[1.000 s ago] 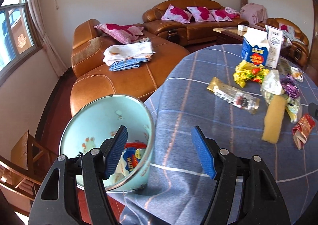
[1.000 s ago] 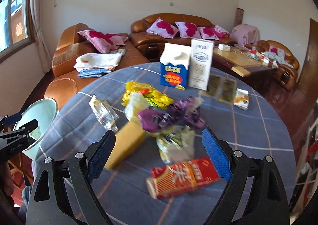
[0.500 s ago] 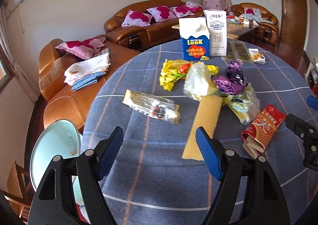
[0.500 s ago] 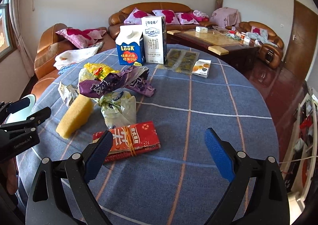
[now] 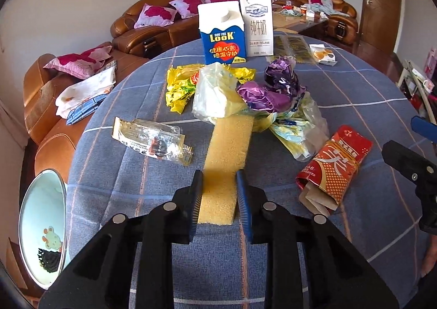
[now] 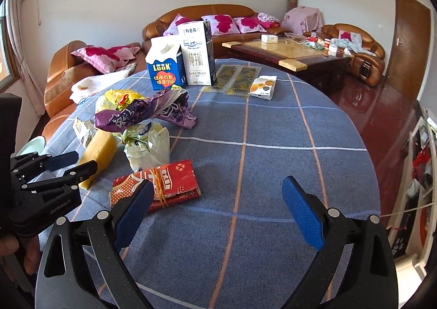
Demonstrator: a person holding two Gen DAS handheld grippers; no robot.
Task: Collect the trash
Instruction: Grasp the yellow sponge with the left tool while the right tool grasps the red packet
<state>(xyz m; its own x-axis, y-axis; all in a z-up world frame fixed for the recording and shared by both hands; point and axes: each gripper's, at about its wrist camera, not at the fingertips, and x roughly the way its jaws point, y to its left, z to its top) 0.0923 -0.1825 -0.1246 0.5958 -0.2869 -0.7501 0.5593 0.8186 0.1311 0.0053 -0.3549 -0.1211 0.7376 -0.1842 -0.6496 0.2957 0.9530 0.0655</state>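
Note:
My left gripper point(image 5: 218, 197) is shut on the near end of a long yellow sponge point(image 5: 226, 156) that lies on the blue checked tablecloth point(image 5: 341, 90). The sponge point(image 6: 98, 153) and left gripper point(image 6: 73, 164) also show in the right wrist view. My right gripper point(image 6: 215, 213) is open and empty above the cloth, beside a red snack packet point(image 6: 164, 186). Around the sponge lie a clear wrapper point(image 5: 153, 142), yellow wrapper point(image 5: 183, 85), purple wrapper point(image 5: 273, 87) and plastic bags point(image 5: 297, 126). A pale blue trash bin point(image 5: 43, 227) stands low at the left table edge.
Two cartons, blue point(image 5: 221, 33) and white point(image 5: 256, 24), stand at the table's far side, with foil sachets point(image 6: 237, 76) and a small box point(image 6: 262, 86) nearby. Brown leather sofas point(image 6: 207, 22) and a coffee table point(image 6: 289, 55) lie beyond.
My left gripper swung from the bin to the table, moved onto the yellow sponge and closed on its near end. My right gripper drew back right, past the red packet.

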